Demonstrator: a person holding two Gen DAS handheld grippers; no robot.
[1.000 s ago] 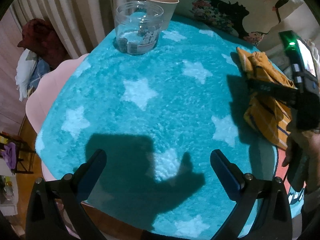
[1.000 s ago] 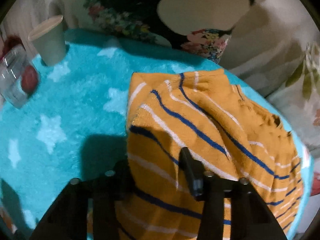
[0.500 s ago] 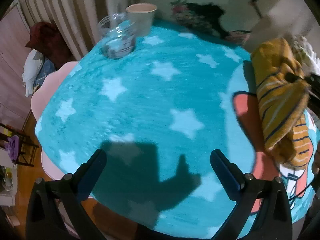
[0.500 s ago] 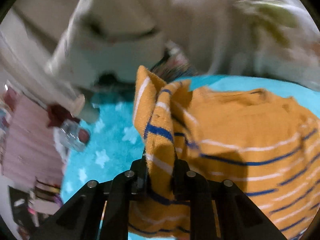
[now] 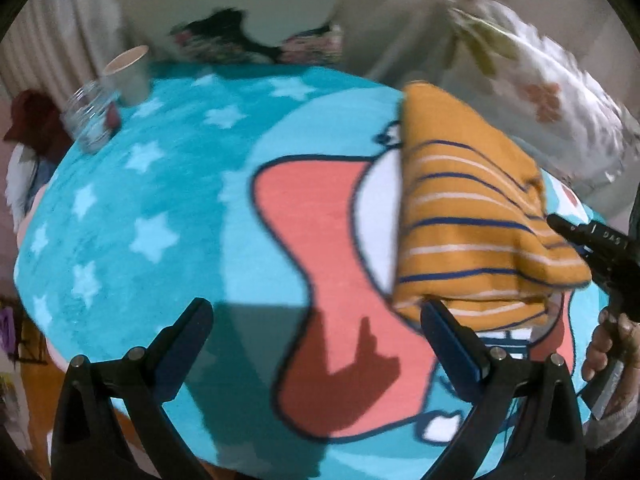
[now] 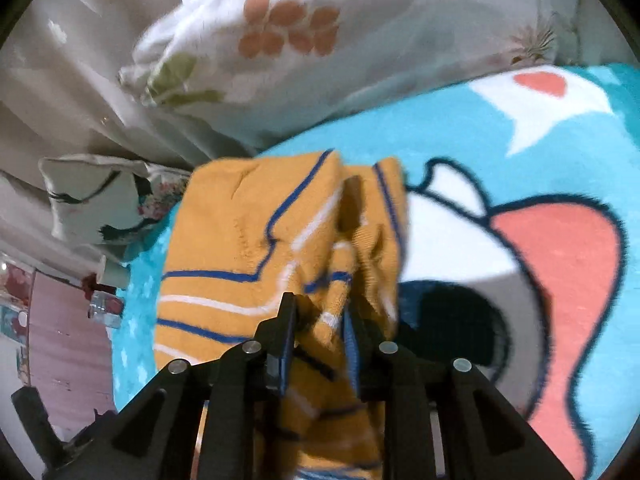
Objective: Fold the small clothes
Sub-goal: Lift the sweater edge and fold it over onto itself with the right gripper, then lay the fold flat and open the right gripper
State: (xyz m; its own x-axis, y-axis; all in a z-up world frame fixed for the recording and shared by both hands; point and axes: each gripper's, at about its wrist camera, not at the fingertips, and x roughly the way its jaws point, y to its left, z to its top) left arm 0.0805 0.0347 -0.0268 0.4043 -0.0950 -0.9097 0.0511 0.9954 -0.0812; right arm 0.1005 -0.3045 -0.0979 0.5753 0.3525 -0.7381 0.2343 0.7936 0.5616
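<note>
A mustard-yellow garment with blue and white stripes hangs bunched over the right side of the turquoise cartoon rug. My right gripper is shut on a fold of this garment and holds it lifted above the rug. In the left wrist view the right gripper shows at the garment's right edge. My left gripper is open and empty, low over the rug's pink patch, its right finger just under the garment's lower corner.
A clear glass jar and a paper cup stand at the rug's far left. Floral pillows and a printed cushion line the back. The rug's left edge drops to the floor.
My right gripper closed on the garment, lifted it and carried it over the cartoon part of the rug. My left gripper swung right toward the garment, still open.
</note>
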